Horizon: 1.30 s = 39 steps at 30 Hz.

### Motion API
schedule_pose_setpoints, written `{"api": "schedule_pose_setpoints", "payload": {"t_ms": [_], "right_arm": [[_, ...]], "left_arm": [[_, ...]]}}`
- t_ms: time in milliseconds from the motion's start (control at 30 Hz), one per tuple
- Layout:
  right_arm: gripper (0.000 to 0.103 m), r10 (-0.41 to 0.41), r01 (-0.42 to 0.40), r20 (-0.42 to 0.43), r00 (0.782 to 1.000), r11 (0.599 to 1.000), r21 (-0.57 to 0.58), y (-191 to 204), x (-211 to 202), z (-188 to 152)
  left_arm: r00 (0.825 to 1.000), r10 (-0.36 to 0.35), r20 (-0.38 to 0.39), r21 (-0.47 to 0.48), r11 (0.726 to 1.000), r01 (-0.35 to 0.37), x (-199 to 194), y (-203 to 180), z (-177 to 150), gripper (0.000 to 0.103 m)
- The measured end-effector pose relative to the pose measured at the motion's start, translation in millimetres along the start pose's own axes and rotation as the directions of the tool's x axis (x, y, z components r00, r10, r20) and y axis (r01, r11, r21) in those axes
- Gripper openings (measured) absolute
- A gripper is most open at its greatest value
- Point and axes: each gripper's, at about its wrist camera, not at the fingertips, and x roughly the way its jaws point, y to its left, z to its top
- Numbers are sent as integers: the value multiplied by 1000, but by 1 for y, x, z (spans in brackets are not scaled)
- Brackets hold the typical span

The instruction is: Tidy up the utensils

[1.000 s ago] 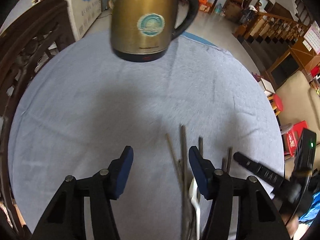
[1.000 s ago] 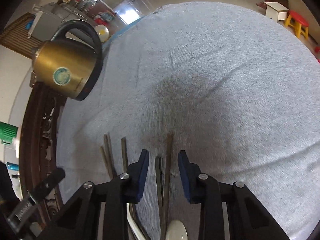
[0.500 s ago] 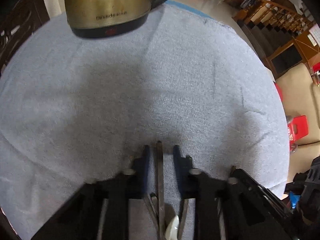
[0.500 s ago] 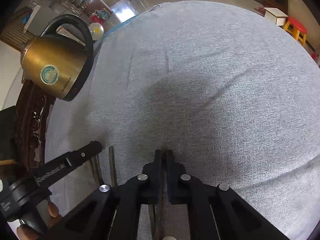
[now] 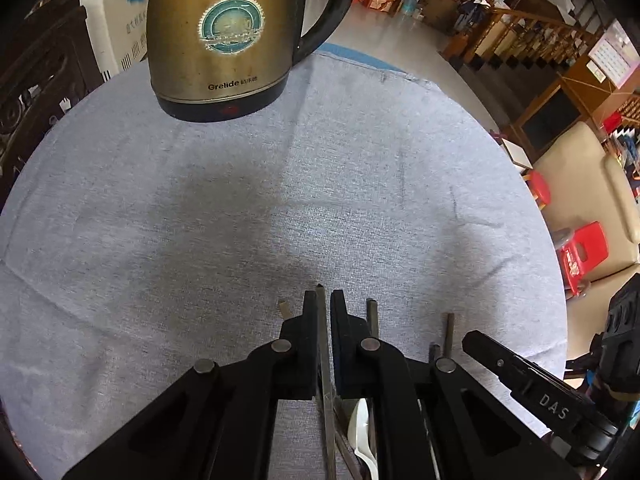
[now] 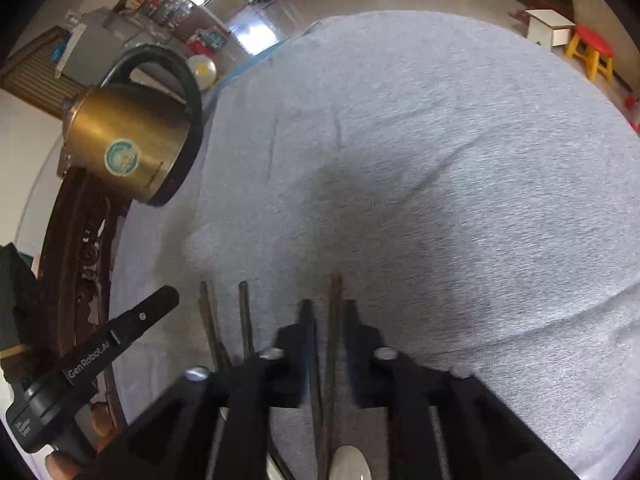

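Observation:
Several dark chopsticks lie on the grey cloth near its front edge, with a white spoon [image 5: 362, 432] among them. My left gripper [image 5: 324, 300] is shut on one chopstick [image 5: 321, 320], whose tip pokes out past the fingers. Other chopstick ends [image 5: 372, 316] lie to its right. In the right wrist view my right gripper [image 6: 328, 308] has its jaws a little apart around two chopsticks [image 6: 334, 312]; the view is blurred. A spoon bowl [image 6: 350, 464] shows below them. More chopsticks [image 6: 244, 320] lie to the left.
A brass electric kettle [image 5: 224, 36] stands at the far side of the round table's grey cloth [image 5: 200, 220]; it also shows in the right wrist view [image 6: 128, 148]. A dark carved chair [image 6: 80, 260] stands beside the table. Each gripper shows at the other view's edge.
My left gripper closed on a chopstick and tilted up, showing more of the kettle. My right gripper closed on chopsticks, then its jaws parted slightly.

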Motion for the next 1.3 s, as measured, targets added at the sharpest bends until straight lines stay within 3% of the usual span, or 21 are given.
{"api": "schedule_pose_setpoints", "payload": {"t_ms": [67, 200, 333, 367, 400, 467, 600, 767, 900, 933, 1000, 1200, 1300], "right_arm": [[23, -26, 26, -3, 1000, 1000, -14, 4, 3, 0], [23, -82, 81, -25, 996, 996, -44, 11, 12, 4], [20, -156, 154, -20, 988, 985, -80, 18, 23, 3], [17, -175, 172, -22, 984, 980, -101, 22, 25, 3], [5, -173, 170, -15, 985, 979, -113, 25, 26, 2], [5, -167, 164, -12, 986, 978, -132, 29, 30, 1], [5, -123, 123, 6, 992, 985, -118, 26, 24, -2], [5, -28, 39, 94, 995, 992, -122, 15, -26, -20], [5, 53, -30, 182, 982, 991, -129, 2, -79, -42], [5, 72, -45, 207, 976, 990, -133, 0, -92, -48], [5, 116, -77, 269, 956, 986, -150, -4, -122, -65], [2, 172, -85, 423, 890, 973, -216, 2, -193, -128], [1, 177, -58, 484, 857, 966, -250, 11, -218, -154]], "left_arm": [[1000, 2, -18, -6, 1000, -2, 4, -6, 5, 6], [998, -5, -64, -42, 999, 2, 30, -8, 16, 21], [996, -2, -93, -41, 999, -2, 47, -6, 11, 21], [998, 6, -57, -18, 1000, -7, 44, -9, 11, 21], [998, 6, -56, -3, 1000, -7, 45, -11, 11, 15], [998, 12, -59, 0, 1000, -12, 45, -10, 11, 6], [1000, 8, 16, 33, 999, -9, 22, -9, 4, 5], [987, -46, 154, 73, 997, 35, -51, -14, -19, 5], [955, -89, 283, 141, 989, 51, -124, -25, -58, 5], [939, -100, 328, 160, 986, 49, -148, -29, -74, 5], [916, -103, 387, 180, 983, 34, -175, -33, -96, 5], [826, -86, 557, 183, 983, -20, -243, -39, -183, 5], [801, -81, 593, 171, 985, -27, -253, -40, -206, 5]]}}
